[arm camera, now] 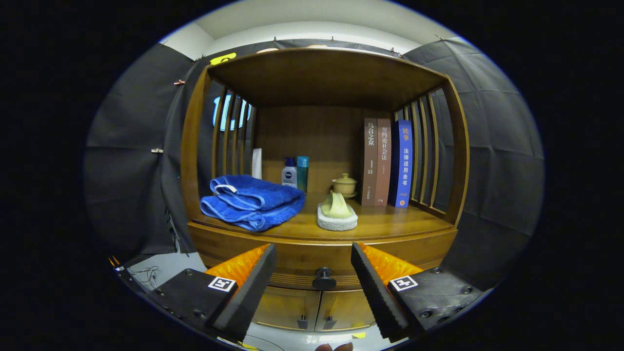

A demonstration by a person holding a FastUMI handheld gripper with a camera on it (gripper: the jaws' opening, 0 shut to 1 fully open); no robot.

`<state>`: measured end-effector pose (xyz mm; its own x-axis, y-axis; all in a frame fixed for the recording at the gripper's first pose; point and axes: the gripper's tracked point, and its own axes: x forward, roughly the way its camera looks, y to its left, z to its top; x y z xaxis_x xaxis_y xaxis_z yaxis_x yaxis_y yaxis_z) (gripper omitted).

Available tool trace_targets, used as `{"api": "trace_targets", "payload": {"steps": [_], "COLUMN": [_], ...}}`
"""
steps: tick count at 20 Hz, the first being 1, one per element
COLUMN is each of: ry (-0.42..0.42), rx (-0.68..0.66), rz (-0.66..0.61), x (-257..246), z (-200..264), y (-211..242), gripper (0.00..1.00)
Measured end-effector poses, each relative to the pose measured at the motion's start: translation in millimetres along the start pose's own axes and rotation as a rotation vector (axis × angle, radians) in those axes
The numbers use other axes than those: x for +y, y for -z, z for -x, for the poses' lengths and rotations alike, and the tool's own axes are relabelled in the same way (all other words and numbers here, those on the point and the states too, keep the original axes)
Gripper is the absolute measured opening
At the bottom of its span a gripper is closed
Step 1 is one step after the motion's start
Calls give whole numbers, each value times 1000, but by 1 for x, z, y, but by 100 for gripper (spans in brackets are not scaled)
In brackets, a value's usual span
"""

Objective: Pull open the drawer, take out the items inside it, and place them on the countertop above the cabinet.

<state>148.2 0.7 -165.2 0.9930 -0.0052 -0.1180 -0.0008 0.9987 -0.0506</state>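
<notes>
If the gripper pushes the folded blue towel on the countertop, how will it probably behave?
The folded blue terry towel looks soft, so it would likely bunch rather than slide as one piece. Its loose folds may open. It seems unlikely to roll or break. The open gripper is at the round dark drawer knob.

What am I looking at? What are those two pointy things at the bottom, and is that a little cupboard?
The picture comes from a camera that rides on a hand-held grabbing tool, so you see what the tool sees. The two pointy things are the fingers of the gripper. A person carries it. The fingers are spread open and hold nothing.

Between the fingers, a bit ahead, is the dark round knob of a closed drawer in a wooden cabinet. The job is to pull that drawer open and lift out what is inside.

On the countertop above the drawer lie a folded blue towel, two small bottles, a lidded cup, a white pad with a pale green thing on it, and three standing books.
</notes>
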Motion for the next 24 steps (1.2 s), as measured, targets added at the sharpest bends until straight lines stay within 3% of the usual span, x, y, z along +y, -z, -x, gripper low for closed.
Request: {"api": "trace_targets", "payload": {"steps": [9,17,24], "ry": [10,-16,-46], "rx": [-73,-110,-128], "rz": [-55,-82,-54], "x": [-9,-9,-3], "z": [78,142,163], "y": [-78,-105,-122], "gripper": [99,99,99]}}
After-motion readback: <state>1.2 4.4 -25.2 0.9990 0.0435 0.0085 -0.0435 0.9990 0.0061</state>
